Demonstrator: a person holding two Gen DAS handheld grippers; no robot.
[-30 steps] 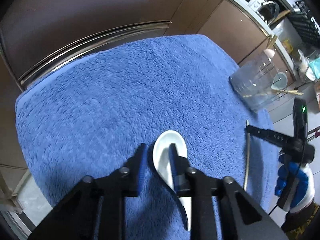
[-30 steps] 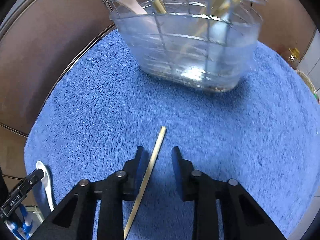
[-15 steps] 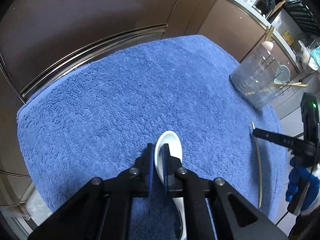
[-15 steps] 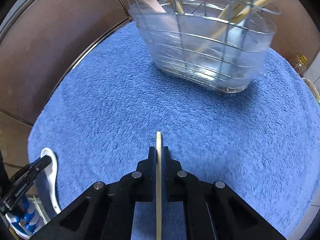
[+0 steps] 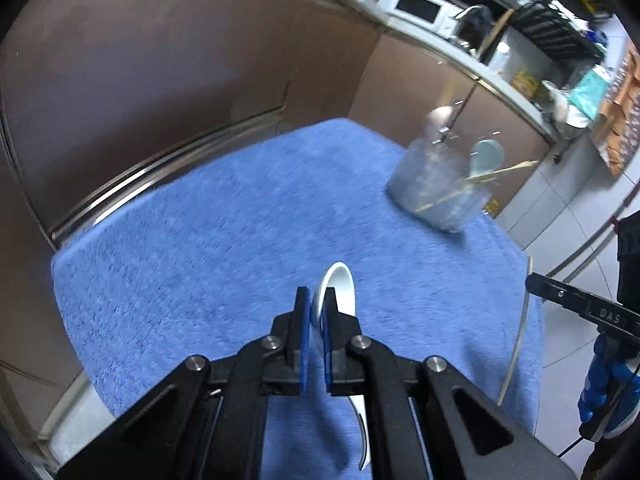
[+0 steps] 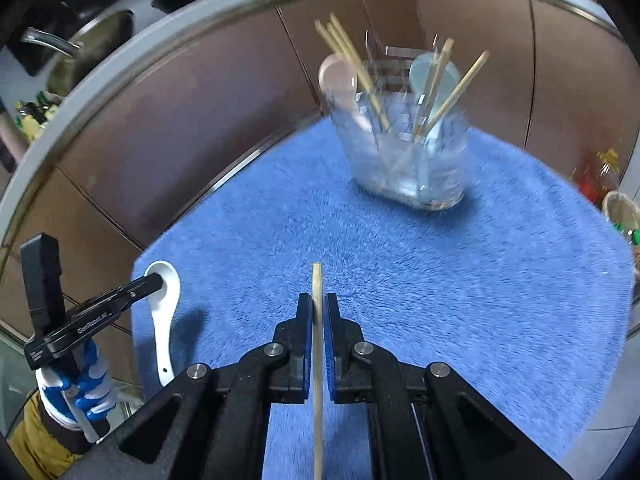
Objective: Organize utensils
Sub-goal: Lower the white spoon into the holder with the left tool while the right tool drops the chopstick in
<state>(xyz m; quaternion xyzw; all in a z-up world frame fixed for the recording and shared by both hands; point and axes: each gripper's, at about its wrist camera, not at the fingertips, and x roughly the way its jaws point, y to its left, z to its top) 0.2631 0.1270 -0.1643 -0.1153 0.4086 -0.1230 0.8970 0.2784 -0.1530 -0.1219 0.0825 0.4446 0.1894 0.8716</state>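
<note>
Left gripper [image 5: 313, 312] clamps the white ceramic spoon [image 5: 338, 292]; right gripper [image 6: 317, 316] clamps 1 wooden chopstick [image 6: 317, 360]. Clear utensil holder [image 6: 404, 160], ahead of both, already holds spoons and chopsticks. Remaining: deposit these 2.

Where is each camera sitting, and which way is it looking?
Left wrist view: sits on the left gripper, looking forward and down past its fingers, shut on the white spoon, over the blue towel; the right gripper shows at the right edge.
Right wrist view: sits on the right gripper, shut on a chopstick, facing the clear utensil holder; the left gripper and a gloved hand show at left.
Both share towel, holder, spoon and chopstick.
</note>
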